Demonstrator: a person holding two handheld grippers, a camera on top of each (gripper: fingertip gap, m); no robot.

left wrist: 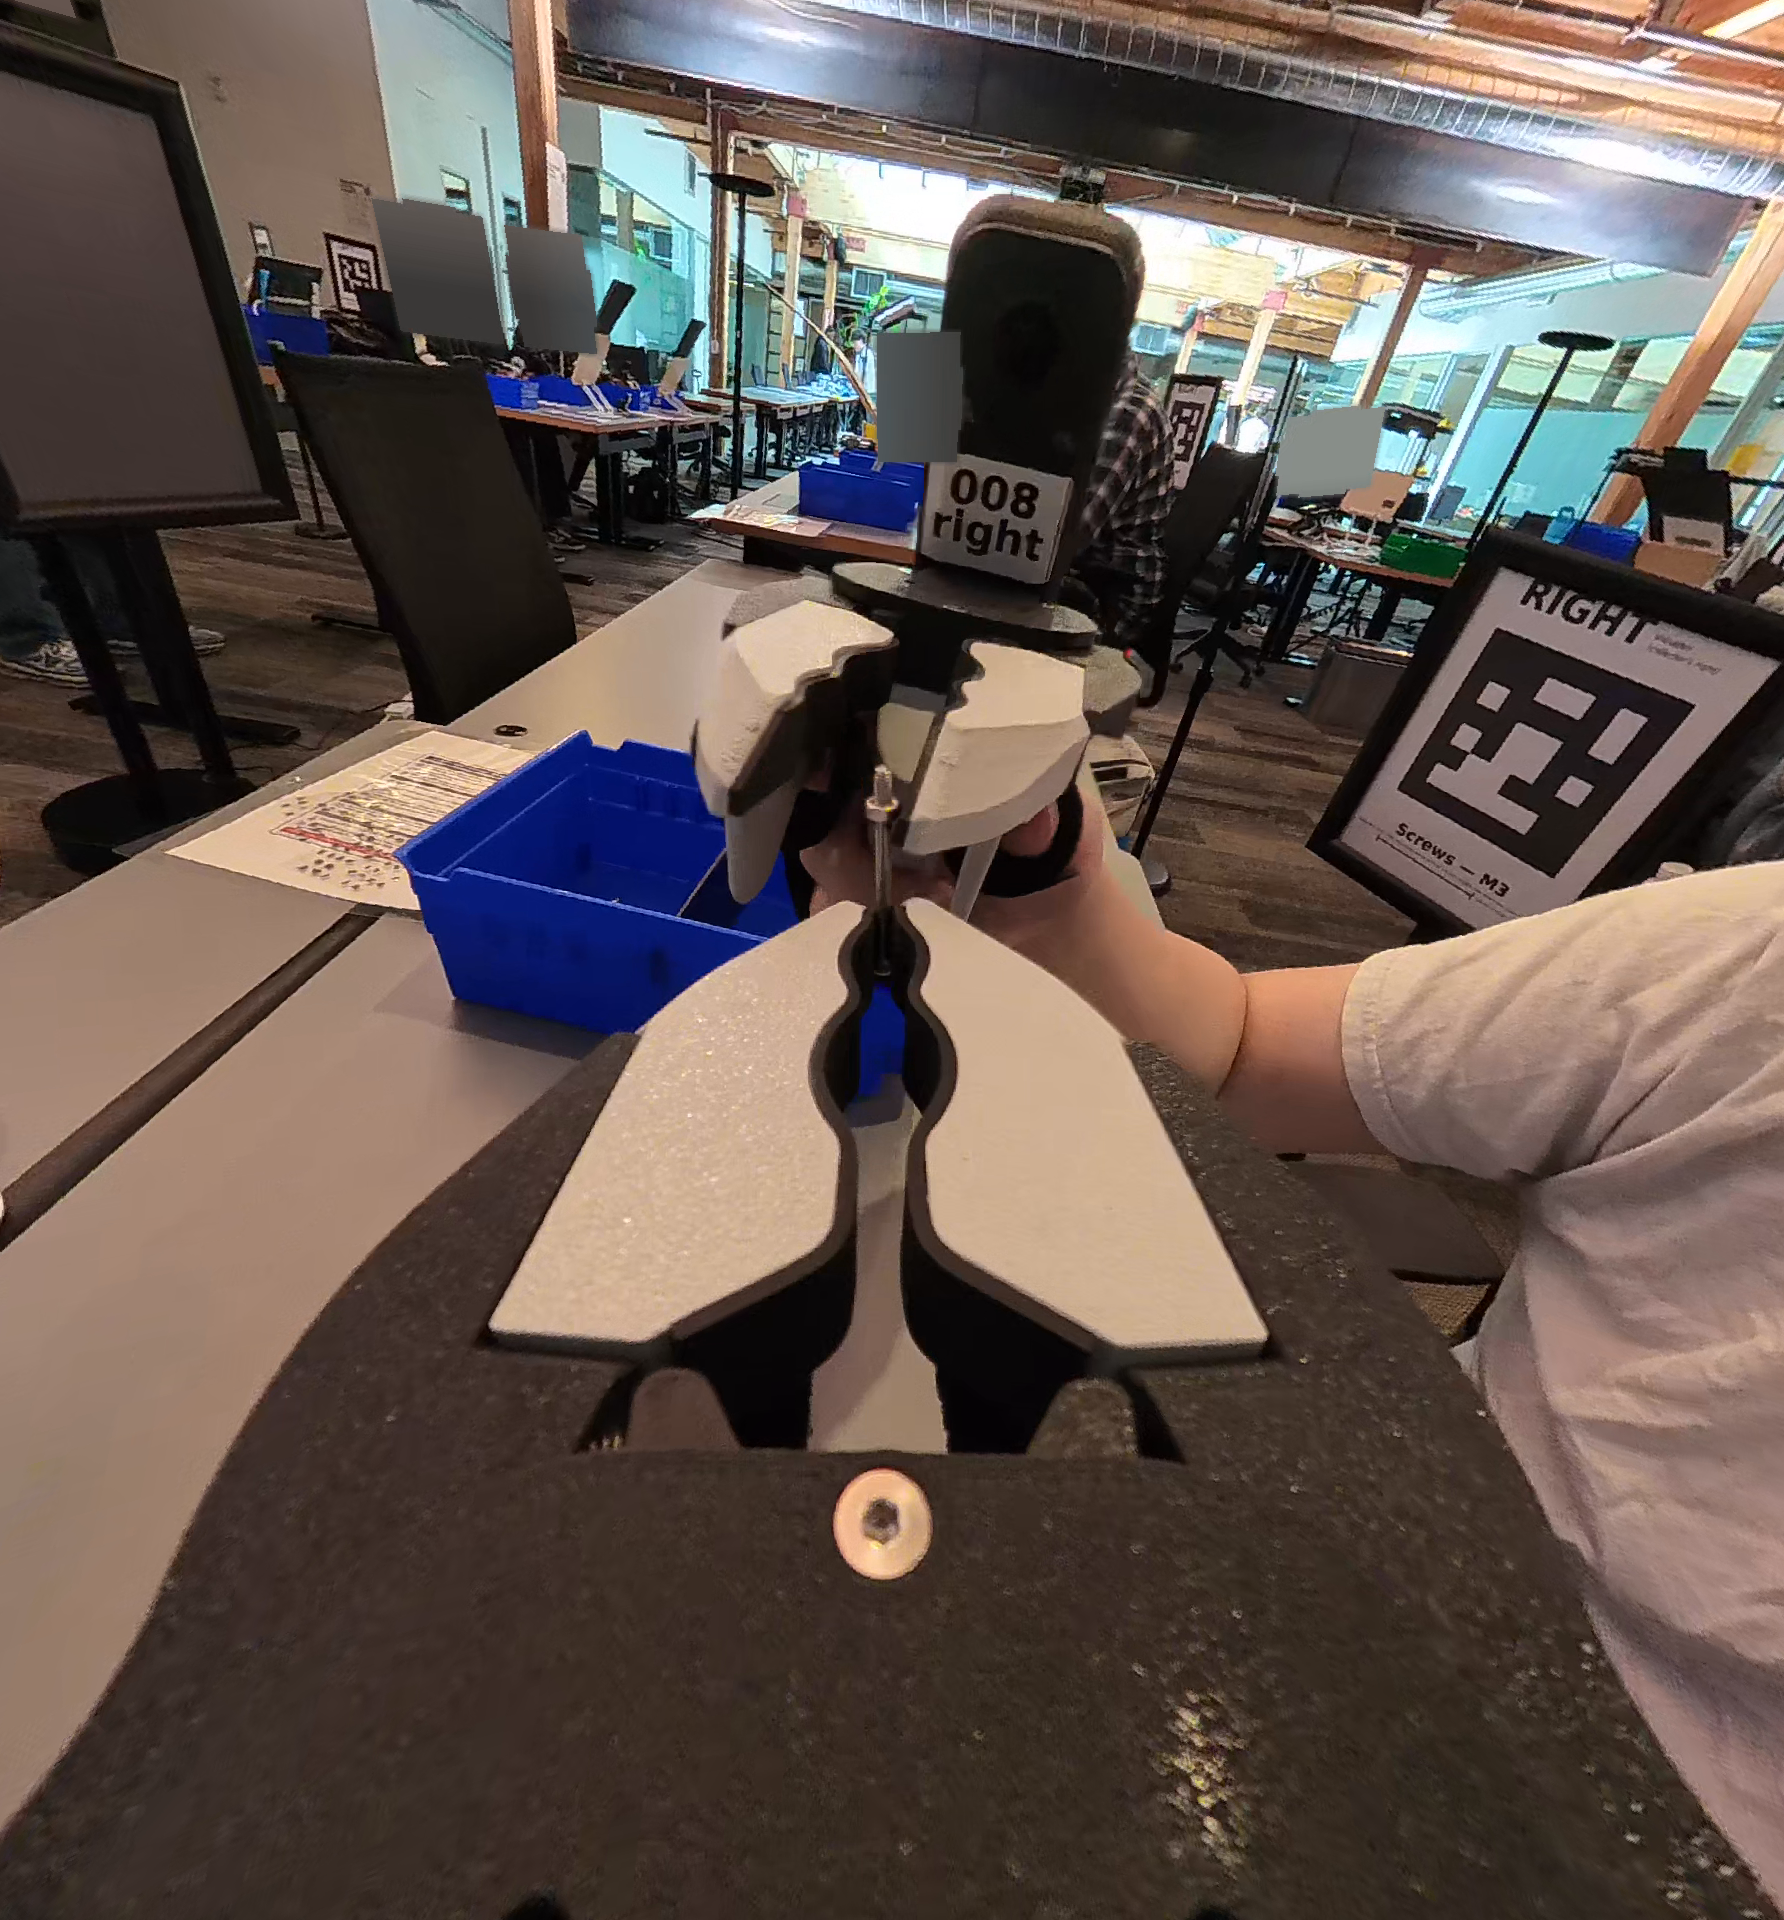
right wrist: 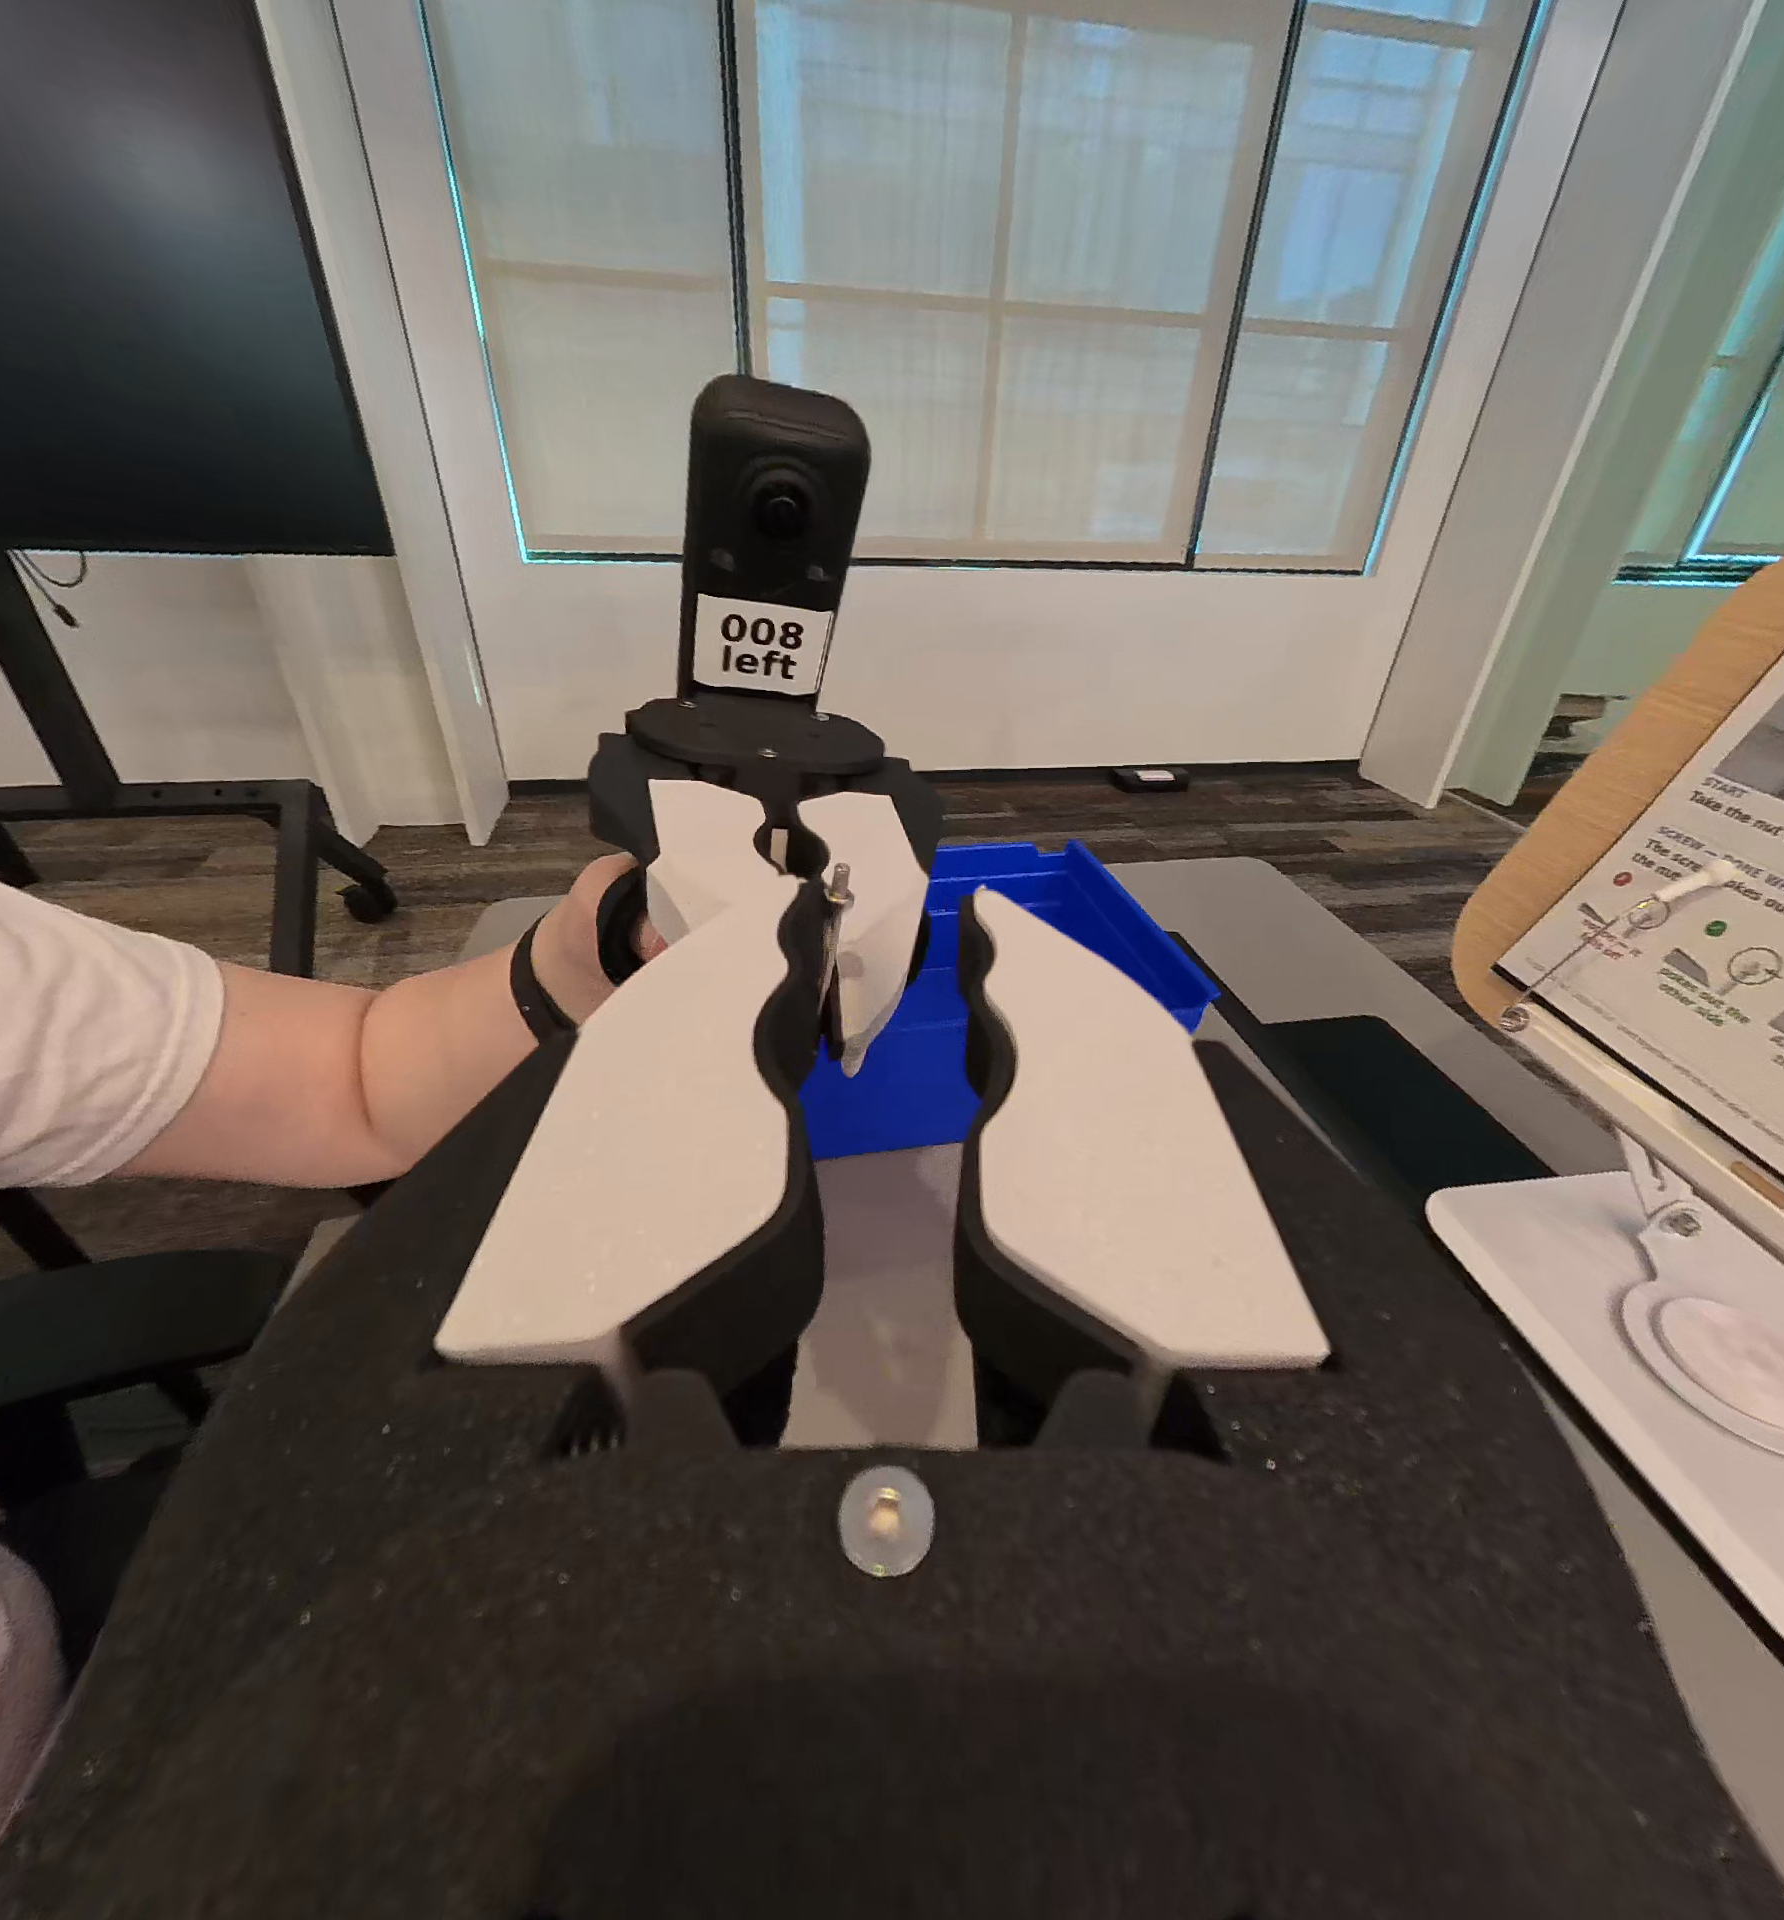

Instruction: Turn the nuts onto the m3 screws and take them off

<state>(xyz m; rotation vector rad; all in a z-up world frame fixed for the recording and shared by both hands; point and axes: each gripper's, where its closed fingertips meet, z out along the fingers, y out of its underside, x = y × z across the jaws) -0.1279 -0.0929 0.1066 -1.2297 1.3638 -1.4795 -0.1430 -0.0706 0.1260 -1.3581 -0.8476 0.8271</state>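
On my far left, in the left wrist view, a printed sheet lies flat on the grey table with small loose hardware scattered over it, too tiny to tell nuts from screws. Just beside it to the right sits the blue bin, close under my working spot, I judge so that anything I drop lands in it instead of rolling away.

In the middle, my left gripper is pressed together on the lower end of the M3 screw, pinching it at the very tips so the shaft stands upright and clear above them. That leaves the threaded end free. The nut sits high on the shaft, near its top.

My right gripper faces the left one and is spread. In the right wrist view its left finger lies close beside the screw and the right finger stands well off, so nothing is clamped. I judge I am between turns, opening to take a fresh hold on the nut. Whether it is going on or coming off, I cannot tell.

On the right of that view an instruction card leans on a stand, angled toward me for reading.
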